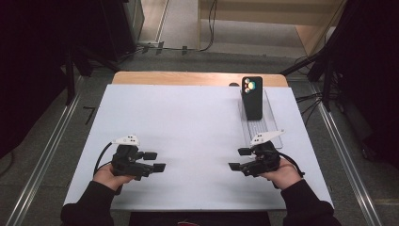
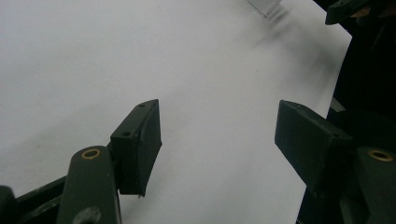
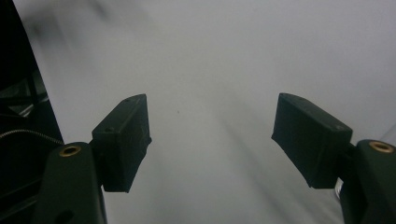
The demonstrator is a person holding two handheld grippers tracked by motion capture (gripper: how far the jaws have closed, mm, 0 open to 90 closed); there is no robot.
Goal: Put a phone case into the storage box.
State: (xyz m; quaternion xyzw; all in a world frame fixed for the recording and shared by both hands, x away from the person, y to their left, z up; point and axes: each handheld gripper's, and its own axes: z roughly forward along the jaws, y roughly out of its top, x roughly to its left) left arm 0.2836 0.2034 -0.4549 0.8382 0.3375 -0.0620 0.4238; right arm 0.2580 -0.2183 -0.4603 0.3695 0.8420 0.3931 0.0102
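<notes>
Two grippers rest low over the white table (image 1: 188, 127), one in each hand, and both hold nothing. The left gripper (image 1: 160, 161) points toward the middle of the table with its jaws spread and only bare white surface between them. The right gripper (image 1: 239, 159) mirrors it, jaws likewise spread and empty.

The nearest things to work on sit at the far right: a dark phone (image 1: 251, 98) stands propped upright at the far end of a clear tray (image 1: 273, 136), its camera lenses facing the person. The tray's near end lies just beyond the right gripper.

By my reading, this is the approach step, before any grasp. The next move probably calls for the right gripper to turn away from the centre and reach forward along the tray toward the phone. The table's right edge runs close beside the tray, so room is tight there, while the whole middle and left lie open.
</notes>
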